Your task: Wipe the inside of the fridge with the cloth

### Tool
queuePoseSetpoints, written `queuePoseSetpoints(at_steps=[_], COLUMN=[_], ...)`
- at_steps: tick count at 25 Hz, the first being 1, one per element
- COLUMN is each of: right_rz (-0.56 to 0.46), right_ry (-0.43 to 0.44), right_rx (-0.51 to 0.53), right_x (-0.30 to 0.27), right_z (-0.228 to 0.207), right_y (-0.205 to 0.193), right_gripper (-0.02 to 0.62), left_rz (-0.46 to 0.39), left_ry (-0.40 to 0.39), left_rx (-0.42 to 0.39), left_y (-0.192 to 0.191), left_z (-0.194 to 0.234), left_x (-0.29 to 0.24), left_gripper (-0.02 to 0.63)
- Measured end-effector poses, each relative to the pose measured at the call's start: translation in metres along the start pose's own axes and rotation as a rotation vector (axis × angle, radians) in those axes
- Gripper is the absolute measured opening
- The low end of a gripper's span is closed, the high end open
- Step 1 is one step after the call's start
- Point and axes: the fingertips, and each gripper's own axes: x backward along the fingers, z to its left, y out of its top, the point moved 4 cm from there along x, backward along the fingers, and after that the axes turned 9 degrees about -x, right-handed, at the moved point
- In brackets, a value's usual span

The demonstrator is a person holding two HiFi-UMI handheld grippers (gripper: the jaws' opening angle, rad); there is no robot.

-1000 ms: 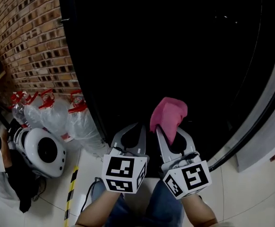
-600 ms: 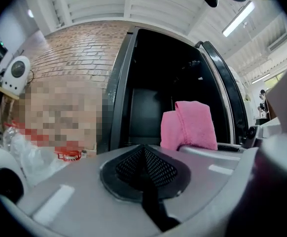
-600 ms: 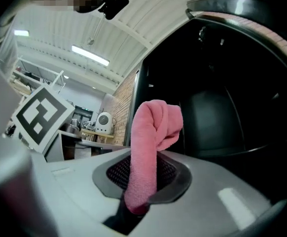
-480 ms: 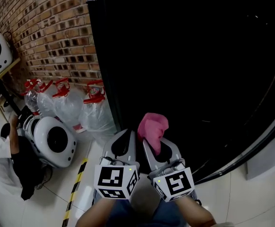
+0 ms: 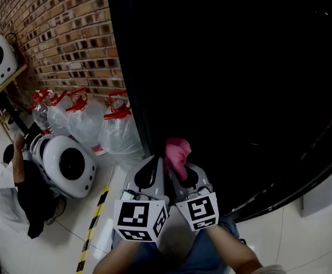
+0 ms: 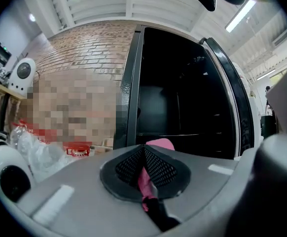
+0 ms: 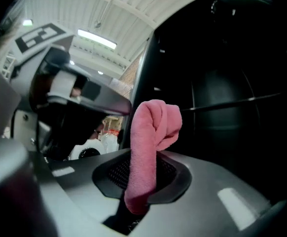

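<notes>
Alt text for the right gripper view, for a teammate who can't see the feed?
The right gripper is shut on a pink cloth, which stands up from between the jaws and folds over at its top. Behind it is the dark inside of the fridge, with a thin shelf edge running across.

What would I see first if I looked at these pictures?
The bright pink cloth pops out, pinched upright in the right claw at the bottom middle. Behind it, the big open fridge is a dark cave filling most of the view, with a brick wall to its left.
</notes>
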Motion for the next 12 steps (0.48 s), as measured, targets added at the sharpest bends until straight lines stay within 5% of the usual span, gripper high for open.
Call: queuePoseSetpoints(at_steps=[12], right_rz=[0.025], right_ry=[-0.175], right_rx=[-0.049], right_x=[-0.087], right_z=[-0.098], right_y=[0.002], right_gripper=[0.061], left_rz=[0.035], left_ry=[-0.105], left_rx=[0.024], left_y=[-0.002], left_z=[-0.019], left_x=[-0.015], left_gripper=[0.015])
